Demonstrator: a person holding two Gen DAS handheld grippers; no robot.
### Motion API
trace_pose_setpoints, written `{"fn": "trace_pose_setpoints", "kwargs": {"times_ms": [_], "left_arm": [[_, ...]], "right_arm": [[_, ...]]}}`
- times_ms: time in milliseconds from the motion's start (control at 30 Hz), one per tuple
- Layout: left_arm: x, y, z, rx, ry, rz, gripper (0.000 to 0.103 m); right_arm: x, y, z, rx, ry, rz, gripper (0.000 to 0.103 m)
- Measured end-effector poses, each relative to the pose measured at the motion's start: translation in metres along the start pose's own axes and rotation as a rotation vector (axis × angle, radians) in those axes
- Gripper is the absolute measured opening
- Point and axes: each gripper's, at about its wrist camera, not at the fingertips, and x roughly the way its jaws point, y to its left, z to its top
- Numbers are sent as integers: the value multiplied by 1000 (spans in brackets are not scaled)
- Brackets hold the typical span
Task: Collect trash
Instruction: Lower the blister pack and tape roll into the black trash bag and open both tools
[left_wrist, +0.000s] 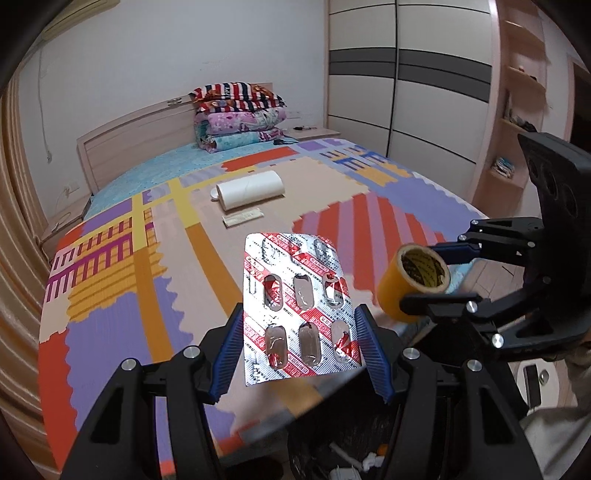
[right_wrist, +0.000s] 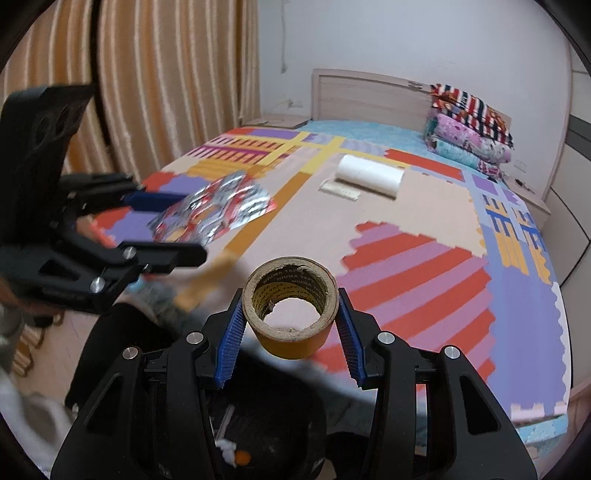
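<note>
Your wide bed with its patchwork-patterned cover (left_wrist: 177, 236) lay ahead; the black trash bin (left_wrist: 332, 443) below was half hidden by the fingers. Your left gripper (left_wrist: 299, 347) was clamped on the silver-and-red empty pill blister sheet (left_wrist: 295, 306), your right gripper (right_wrist: 290, 328) on the nearly spent yellow tape roll (right_wrist: 291, 314). In the right view the sheet was blurred.

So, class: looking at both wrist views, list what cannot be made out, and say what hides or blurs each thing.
- Bin, left wrist view: cut off by the bottom edge and hidden by the left tool; contents unclear.
- Blister pack, right wrist view: motion-blurred; print unreadable.
- Small packet on the bed: too small to identify.
- Tape roll, left wrist view: partly covered by the right tool.
- Shelf items: too small, at the fisheye rim.
</note>
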Motion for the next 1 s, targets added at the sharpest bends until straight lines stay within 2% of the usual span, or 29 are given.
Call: {"fn": "trace_pose_setpoints", "kwargs": {"times_ms": [200, 433, 733, 1000], "left_arm": [[-17, -12, -21, -8, 11, -50, 57], [-20, -35, -58, -15, 56, -112, 57], [5, -50, -103, -1, 183, -151, 57], [49, -62, -135, 25, 328, -171, 57]], "right_arm": [[-9, 15, -28, -10, 36, 32, 47], [3, 27, -65, -7, 132, 72, 47], [29, 38, -104, 27, 268, 107, 47], [61, 40, -126, 36, 366, 108, 47]]}}
